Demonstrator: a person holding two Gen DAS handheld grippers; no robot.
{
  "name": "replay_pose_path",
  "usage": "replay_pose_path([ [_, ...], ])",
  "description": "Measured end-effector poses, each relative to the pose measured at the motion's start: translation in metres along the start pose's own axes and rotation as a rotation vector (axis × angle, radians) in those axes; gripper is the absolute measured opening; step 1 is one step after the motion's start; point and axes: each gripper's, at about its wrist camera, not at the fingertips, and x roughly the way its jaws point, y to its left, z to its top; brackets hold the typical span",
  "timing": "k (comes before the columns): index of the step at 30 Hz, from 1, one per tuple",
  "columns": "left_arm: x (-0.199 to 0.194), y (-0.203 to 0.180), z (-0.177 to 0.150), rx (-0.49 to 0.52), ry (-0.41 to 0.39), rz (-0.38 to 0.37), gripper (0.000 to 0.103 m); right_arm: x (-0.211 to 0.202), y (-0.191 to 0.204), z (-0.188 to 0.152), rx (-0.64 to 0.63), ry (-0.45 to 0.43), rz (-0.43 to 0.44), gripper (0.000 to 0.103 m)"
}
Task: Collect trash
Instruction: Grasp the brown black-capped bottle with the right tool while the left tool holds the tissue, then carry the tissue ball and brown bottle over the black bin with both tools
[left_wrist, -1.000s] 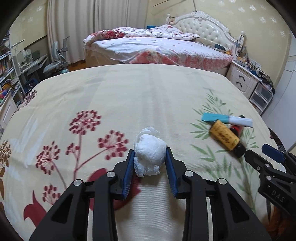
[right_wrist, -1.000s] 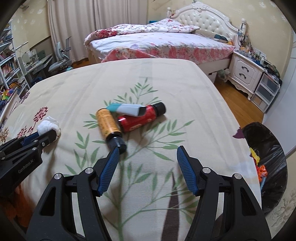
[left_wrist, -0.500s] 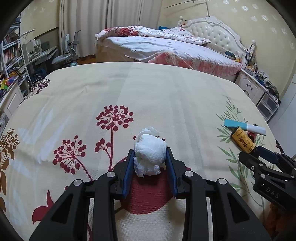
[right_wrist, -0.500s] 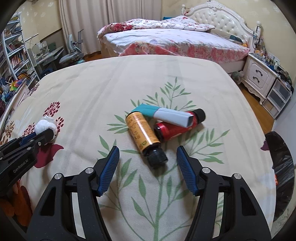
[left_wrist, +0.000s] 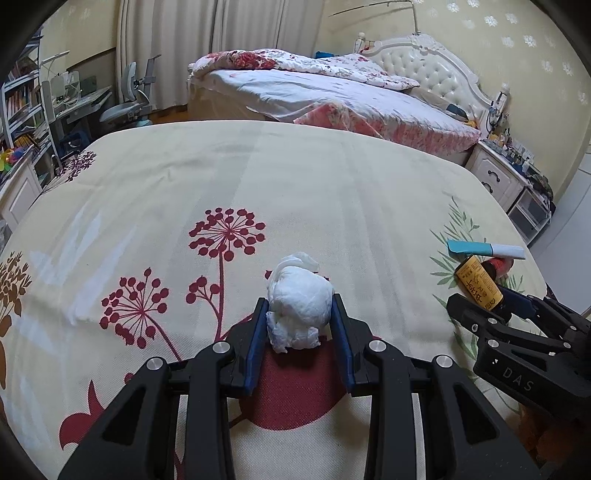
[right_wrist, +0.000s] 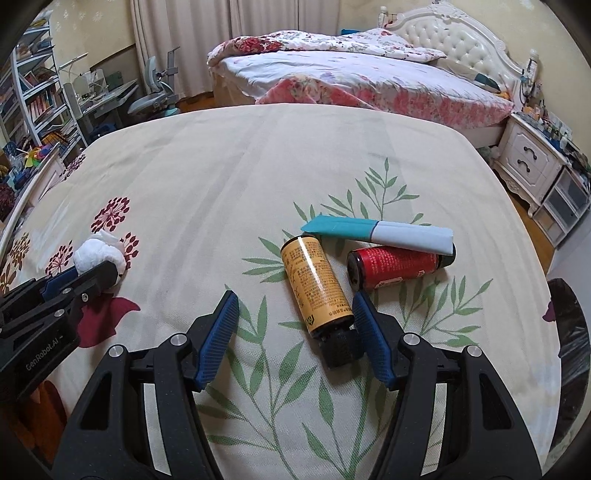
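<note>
My left gripper is shut on a crumpled white tissue ball over the floral cloth; it also shows at the left of the right wrist view. My right gripper is open, and the black-capped end of a yellow bottle lies between its fingers, close to the right finger. Beyond it lie a red bottle and a teal and white tube box resting on it. The right gripper shows at the right edge of the left wrist view.
The cream floral tablecloth covers a large table. A black trash bag sits past the table's right edge. A bed, a white nightstand and a desk with a chair stand behind.
My right gripper has moved forward so the yellow bottle's capped end now lies between its fingers. My left gripper, still holding the tissue, has shifted left over the cloth.
</note>
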Motion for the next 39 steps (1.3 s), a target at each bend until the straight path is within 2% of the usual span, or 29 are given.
replay_pose_path([
  [2, 0.0, 0.0, 0.0, 0.0, 0.0, 0.0, 0.034, 0.001, 0.001, 0.002, -0.003, -0.003, -0.012, 0.051],
  [8, 0.0, 0.0, 0.0, 0.001, 0.0, 0.001, 0.034, 0.001, 0.004, 0.003, -0.015, -0.013, -0.036, 0.033],
  [10, 0.0, 0.0, 0.0, 0.001, -0.001, 0.002, 0.034, 0.001, 0.004, 0.003, -0.021, -0.016, -0.041, 0.029],
  [23, -0.007, -0.007, -0.002, 0.027, -0.022, 0.025, 0.034, -0.009, 0.0, -0.01, 0.001, -0.021, -0.025, 0.025],
  [30, -0.013, -0.019, -0.008, 0.044, -0.037, 0.006, 0.034, -0.021, -0.011, -0.023, 0.025, -0.03, -0.027, 0.025],
  [39, -0.019, -0.054, -0.018, 0.098, -0.055, -0.043, 0.034, -0.04, -0.038, -0.038, 0.078, -0.052, -0.053, 0.025],
])
